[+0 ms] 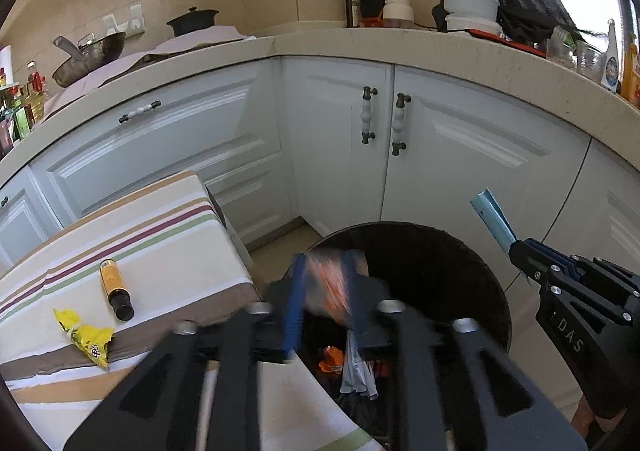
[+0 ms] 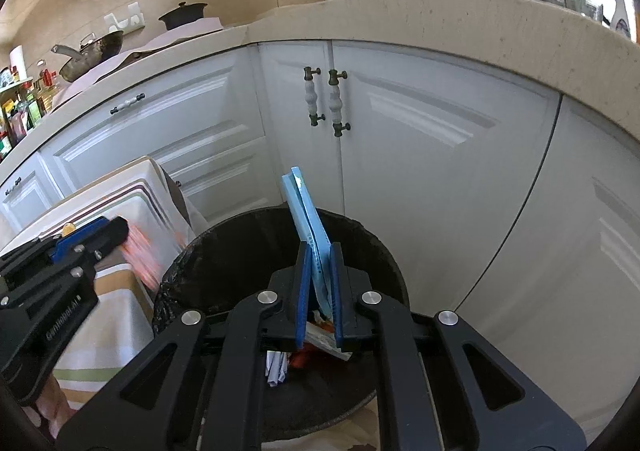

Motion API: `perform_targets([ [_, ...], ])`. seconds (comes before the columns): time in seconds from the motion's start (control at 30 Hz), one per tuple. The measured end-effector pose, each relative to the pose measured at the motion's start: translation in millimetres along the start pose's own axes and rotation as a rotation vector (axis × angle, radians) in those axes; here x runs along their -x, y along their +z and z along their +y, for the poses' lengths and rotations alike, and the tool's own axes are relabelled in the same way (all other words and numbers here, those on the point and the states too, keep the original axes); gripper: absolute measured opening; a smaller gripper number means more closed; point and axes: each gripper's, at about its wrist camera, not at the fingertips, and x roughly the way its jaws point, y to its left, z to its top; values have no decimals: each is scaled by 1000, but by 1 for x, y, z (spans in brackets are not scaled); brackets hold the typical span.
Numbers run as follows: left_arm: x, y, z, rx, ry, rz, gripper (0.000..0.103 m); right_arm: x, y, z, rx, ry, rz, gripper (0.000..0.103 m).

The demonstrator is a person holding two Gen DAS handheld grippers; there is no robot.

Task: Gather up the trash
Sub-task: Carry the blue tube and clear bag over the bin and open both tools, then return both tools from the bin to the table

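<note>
Pinching a blue packet (image 2: 306, 223) upright, my right gripper (image 2: 320, 291) hangs over the bin (image 2: 384, 251); my left gripper (image 1: 326, 295), clamping a blurred orange wrapper (image 1: 332, 283), sits at its left rim.

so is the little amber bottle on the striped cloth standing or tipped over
Tipped over: the small amber bottle lies on its side on the striped tablecloth, black cap toward the camera.

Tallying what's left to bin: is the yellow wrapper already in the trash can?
No, the yellow wrapper lies on the striped cloth beside the orange bottle, outside the trash can.
</note>
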Motion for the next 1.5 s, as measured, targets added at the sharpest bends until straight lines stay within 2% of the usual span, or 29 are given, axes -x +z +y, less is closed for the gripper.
perform_targets([
  [0.03, 0, -1, 0, 5, 4, -2, 42, -2, 0, -1, -5, -1, 2, 12],
  [0.07, -2, 0, 0, 9, 9, -2, 45, -5, 0, -2, -7, 1, 7, 17],
  [0.13, -4, -1, 1, 12, 17, 3, 49, -7, -1, -3, -13, -5, 9, 22],
  [0.23, -7, -2, 2, 7, 23, 13, 54, -8, -3, -2, -13, -9, 11, 22],
  [0.6, 2, -4, 11, 31, 34, 17, 61, -4, -2, 6, -2, -12, 3, 24],
  [0.73, 14, -7, 24, 47, 59, 12, 65, -1, -1, 18, 18, 8, -2, 29],
  [0.97, 38, -22, 73, 129, 146, 28, 69, 1, 5, 61, 86, 88, -5, 29],
  [1.37, 82, -64, 179, 291, 369, 59, 70, 4, 3, 165, 230, 257, 8, 29],
  [1.5, 93, -79, 206, 329, 420, 72, 70, 1, -2, 196, 269, 301, 30, 29],
])
